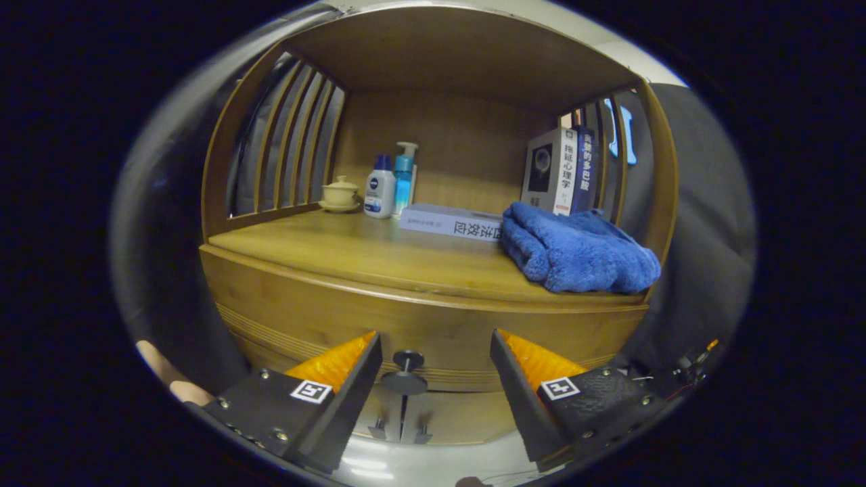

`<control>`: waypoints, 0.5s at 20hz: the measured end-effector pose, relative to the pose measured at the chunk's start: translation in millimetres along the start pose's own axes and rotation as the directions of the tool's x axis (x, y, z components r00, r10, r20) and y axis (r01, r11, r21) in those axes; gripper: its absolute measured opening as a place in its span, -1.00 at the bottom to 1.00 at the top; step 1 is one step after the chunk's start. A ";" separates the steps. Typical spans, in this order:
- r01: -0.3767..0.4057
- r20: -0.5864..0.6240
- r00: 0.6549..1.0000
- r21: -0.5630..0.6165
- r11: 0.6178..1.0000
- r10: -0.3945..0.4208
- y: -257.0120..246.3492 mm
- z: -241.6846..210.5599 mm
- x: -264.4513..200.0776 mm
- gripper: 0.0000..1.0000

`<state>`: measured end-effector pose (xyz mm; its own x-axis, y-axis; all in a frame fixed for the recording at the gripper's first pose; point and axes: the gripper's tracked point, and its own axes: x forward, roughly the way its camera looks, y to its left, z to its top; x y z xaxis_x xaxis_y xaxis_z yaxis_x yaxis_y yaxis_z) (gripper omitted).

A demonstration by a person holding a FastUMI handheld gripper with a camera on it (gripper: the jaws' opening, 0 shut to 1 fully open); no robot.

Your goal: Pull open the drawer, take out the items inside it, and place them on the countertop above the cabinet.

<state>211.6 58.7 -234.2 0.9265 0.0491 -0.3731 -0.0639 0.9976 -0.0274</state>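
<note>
Wooden drawer (433, 331) at lower centre is shut, fingers (338, 365) spread wide around its knob (404, 370); closing and pulling comes next.

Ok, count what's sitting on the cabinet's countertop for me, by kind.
Books: 3, one lying flat, two upright
Bottles: 2, white and blue pump
Lidded cup on saucer: 1
Blue towel: 1
Total: 7
The claw is open, its fingers either side of the drawer knob.

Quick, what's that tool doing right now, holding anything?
Tool: open, holding nothing; the drawer knob sits between its fingers, untouched.
</note>
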 end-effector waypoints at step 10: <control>-0.026 -0.113 0.993 0.123 0.992 0.040 11.6 -48.3 21.4 0.72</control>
<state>212.8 68.9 -287.3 0.8753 0.0836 -0.4764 -0.0423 0.9944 0.0968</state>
